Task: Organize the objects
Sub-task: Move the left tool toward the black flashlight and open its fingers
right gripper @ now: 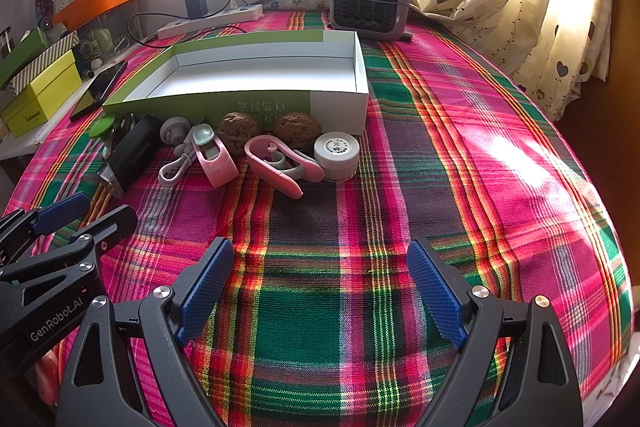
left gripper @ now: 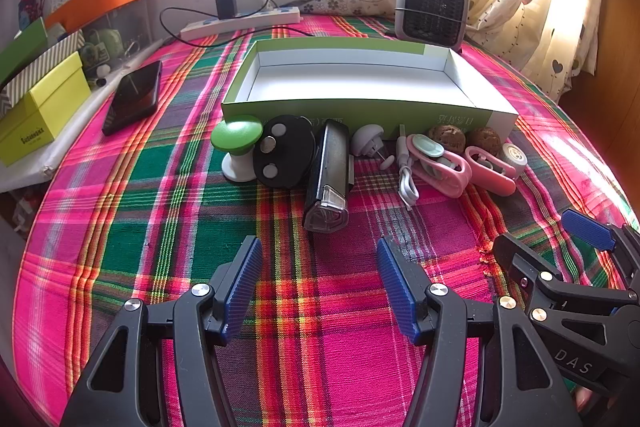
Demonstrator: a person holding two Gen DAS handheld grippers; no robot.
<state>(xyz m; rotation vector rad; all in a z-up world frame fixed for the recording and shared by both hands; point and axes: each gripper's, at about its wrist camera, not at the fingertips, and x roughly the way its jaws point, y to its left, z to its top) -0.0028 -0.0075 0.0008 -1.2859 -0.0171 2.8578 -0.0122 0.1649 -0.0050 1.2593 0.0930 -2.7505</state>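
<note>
Both claws, left claw [left gripper: 320,287] and right claw [right gripper: 320,291], are hovering apart and empty over the plaid tabletop [right gripper: 460,167]; small items are lying along the open box [left gripper: 360,107] toward the far edge.

In the right wrist view the lamp [right gripper: 132,153] hides most of the black disc [right gripper: 127,123], and the left gripper [right gripper: 76,217] runs off the left edge; the box [right gripper: 340,107] print is too small to read
</note>
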